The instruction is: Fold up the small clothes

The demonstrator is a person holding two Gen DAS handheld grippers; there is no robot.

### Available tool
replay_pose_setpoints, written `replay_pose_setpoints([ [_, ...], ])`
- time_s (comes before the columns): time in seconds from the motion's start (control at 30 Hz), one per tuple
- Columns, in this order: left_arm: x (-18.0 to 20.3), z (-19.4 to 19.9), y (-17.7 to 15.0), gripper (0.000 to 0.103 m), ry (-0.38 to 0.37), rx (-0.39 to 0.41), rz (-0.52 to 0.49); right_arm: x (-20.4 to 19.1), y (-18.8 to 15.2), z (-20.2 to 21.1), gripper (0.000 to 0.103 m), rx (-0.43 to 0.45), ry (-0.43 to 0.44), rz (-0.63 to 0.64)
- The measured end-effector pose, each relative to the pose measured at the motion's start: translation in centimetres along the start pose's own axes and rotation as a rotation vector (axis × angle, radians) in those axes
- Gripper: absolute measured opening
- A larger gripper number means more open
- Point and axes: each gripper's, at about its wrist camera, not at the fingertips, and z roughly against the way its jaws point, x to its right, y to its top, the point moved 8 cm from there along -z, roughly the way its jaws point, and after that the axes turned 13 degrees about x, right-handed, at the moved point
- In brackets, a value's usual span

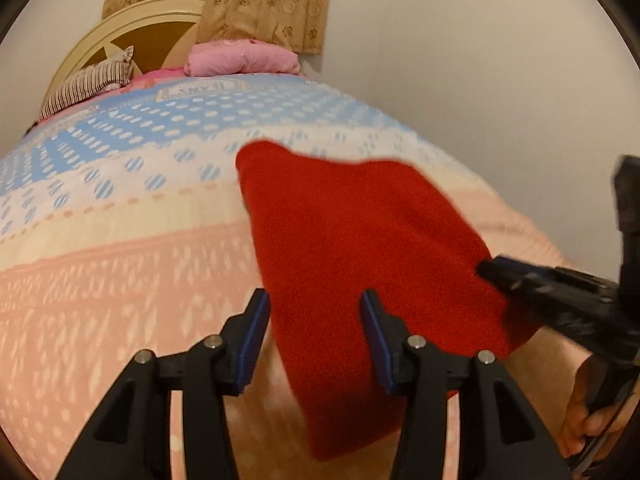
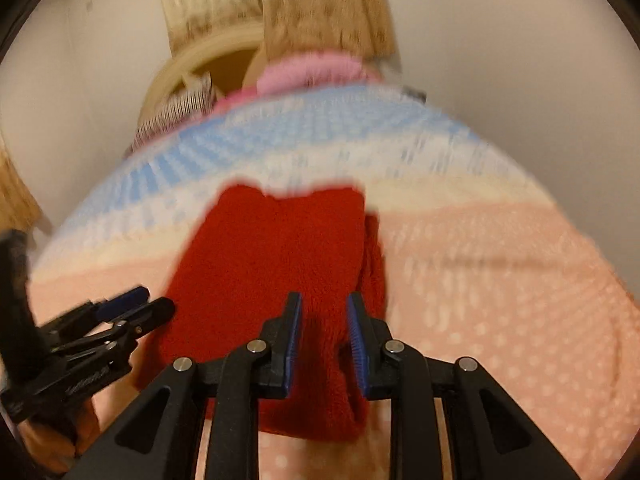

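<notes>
A small red fleece garment (image 1: 360, 248) lies folded on the bed, its near edge towards me. My left gripper (image 1: 314, 308) hovers over the garment's near left part, jaws wide apart, with cloth showing in the gap but no pad pressing on it. In the right wrist view the garment (image 2: 280, 248) fills the middle. My right gripper (image 2: 324, 316) stands over its near right part, jaws a little apart, open, with red fleece visible in the gap. Each gripper also shows in the other's view: the right gripper (image 1: 486, 270) at the garment's right edge, the left gripper (image 2: 152, 304) at its left edge.
The bedspread (image 1: 120, 260) is pink near me and blue and white further back. A pink pillow (image 1: 244, 58) and a striped pillow (image 1: 88, 84) lie by the headboard (image 1: 132, 28). A curtain (image 1: 260, 0) hangs behind. A hand (image 1: 588, 420) holds the right gripper's handle.
</notes>
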Motion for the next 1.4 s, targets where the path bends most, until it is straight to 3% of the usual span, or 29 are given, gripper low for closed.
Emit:
replay_pose_setpoints([
  [0.03,0.0,0.0,-0.5,0.054,-0.007,-0.006,0.003,0.5,-1.7,-1.3,0.026,-0.050,-0.028,0.012],
  [0.07,-0.3,0.2,-0.5,0.055,-0.016,-0.006,0.022,0.9,-2.6,-1.4,0.037,-0.036,-0.042,0.019],
  [0.1,-0.4,0.2,-0.3,0.056,-0.023,-0.012,0.036,1.3,-2.8,-1.2,0.038,-0.002,-0.036,0.004],
  [0.23,-1.0,0.1,0.0,0.066,-0.045,-0.037,0.074,3.3,-3.1,-1.2,0.054,-0.041,0.012,-0.166],
  [0.37,-2.4,1.2,2.5,0.072,-0.076,0.015,0.110,3.7,-2.4,-0.1,0.055,-0.048,0.072,-0.235],
  [0.43,-3.5,0.9,4.4,0.077,-0.068,0.045,0.162,4.3,-0.5,1.2,0.055,0.016,0.106,-0.287],
  [0.53,-3.8,-1.4,5.7,0.077,-0.115,0.010,0.243,4.8,1.6,0.4,0.058,0.029,0.176,-0.381],
  [0.63,-3.3,-4.7,5.5,0.077,-0.165,-0.056,0.302,4.8,2.2,-2.7,0.058,-0.027,0.176,-0.362],
  [0.73,-2.8,-8.0,3.1,0.076,-0.187,-0.157,0.364,4.5,1.7,-5.3,0.059,-0.062,0.195,-0.353],
  [0.83,-1.9,-8.3,2.0,0.076,-0.198,-0.109,0.317,4.3,-0.1,-7.7,0.074,-0.120,0.201,-0.349],
  [1.13,-1.5,-8.2,1.9,0.078,-0.205,-0.095,0.308,2.8,0.5,-9.0,0.087,-0.100,0.211,-0.246],
  [1.3,-1.7,-8.0,2.0,0.077,-0.195,-0.089,0.295,2.0,0.6,-10.0,0.085,-0.106,0.165,-0.154],
  [1.37,-1.8,-8.0,2.1,0.070,-0.186,-0.083,0.292,1.5,0.6,-10.0,0.067,-0.100,0.164,-0.122],
  [1.4,-1.8,-7.9,2.1,0.068,-0.187,-0.081,0.292,1.2,0.6,-9.9,0.064,-0.096,0.173,-0.110],
])
